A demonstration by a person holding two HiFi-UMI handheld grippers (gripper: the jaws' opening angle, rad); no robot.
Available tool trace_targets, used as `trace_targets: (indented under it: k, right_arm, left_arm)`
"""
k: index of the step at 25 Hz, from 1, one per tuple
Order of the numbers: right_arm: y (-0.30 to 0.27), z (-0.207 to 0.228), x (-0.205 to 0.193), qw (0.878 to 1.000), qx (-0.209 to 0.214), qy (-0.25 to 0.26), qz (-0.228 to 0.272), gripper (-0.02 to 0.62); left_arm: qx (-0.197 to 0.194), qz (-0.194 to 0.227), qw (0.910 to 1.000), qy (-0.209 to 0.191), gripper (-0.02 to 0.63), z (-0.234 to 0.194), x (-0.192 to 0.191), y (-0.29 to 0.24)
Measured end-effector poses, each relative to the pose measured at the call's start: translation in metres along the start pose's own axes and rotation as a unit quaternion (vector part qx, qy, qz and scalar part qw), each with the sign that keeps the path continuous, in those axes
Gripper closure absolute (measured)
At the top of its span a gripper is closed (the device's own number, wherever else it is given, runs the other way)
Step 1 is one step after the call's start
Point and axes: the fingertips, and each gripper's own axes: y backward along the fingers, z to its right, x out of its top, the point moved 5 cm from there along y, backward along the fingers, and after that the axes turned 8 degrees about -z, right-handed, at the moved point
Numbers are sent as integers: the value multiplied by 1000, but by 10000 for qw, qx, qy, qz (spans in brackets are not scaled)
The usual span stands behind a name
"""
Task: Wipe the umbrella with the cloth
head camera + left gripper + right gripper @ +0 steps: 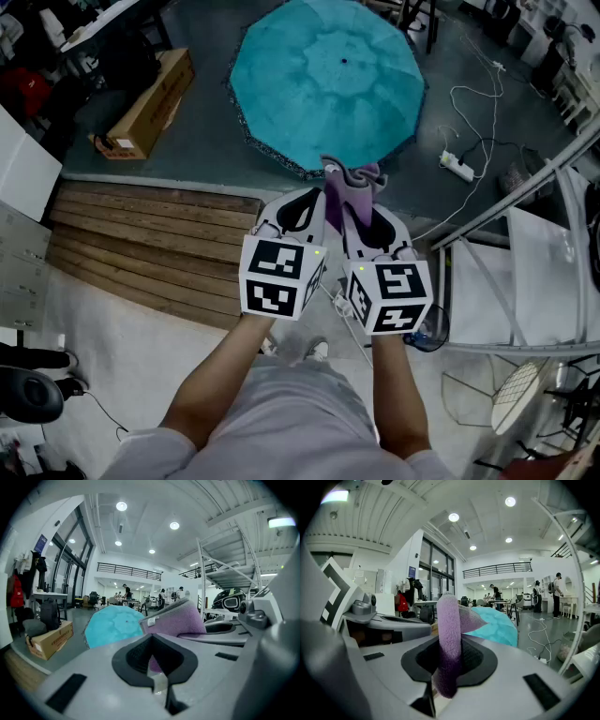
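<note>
Left gripper (pixel 152 657) first: we are seeing its jaws drawn together, and a sliver of the purple cloth (pixel 180 620) is showing in the notch between them, so it is pinching that cloth. From there the cloth is rising and folding over to the right, its small white label facing us. Behind it the teal umbrella (pixel 328 80) is lying open on the grey floor, canopy up.

Looking down from the head view, we are holding both grippers side by side at the umbrella's near rim, the cloth bunched up between them and poking out over the scalloped edge. Whether it is touching the canopy, we cannot tell. A cardboard box (pixel 150 103) is lying to the left of the umbrella, and wooden planks (pixel 141 248) are running along the umbrella's near side, also to the left.

Moving across to the right gripper (pixel 447 667): its jaws are clamping a thick roll of the cloth, which is standing upright out of the pads, with the umbrella showing just beyond it. Right of the umbrella, a white power strip (pixel 457 167) and its looping cable are lying on the floor.
</note>
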Motion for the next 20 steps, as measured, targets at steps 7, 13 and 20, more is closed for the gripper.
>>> trace_targets:
  k: [7, 13, 20]
  right_arm:
    - [-2, 18, -4, 10000, 68, -63, -6, 520]
    - [-5, 41, -9, 9998, 171, -91, -31, 520]
    - [-21, 64, -15, 9993, 327, -124, -119, 520]
  left_arm:
    - [65, -23, 10000, 0, 601, 12, 2, -15]
    - [166, -73, 9998, 33, 600, 26, 2, -35]
    - [355, -140, 9992, 112, 600, 27, 1, -59]
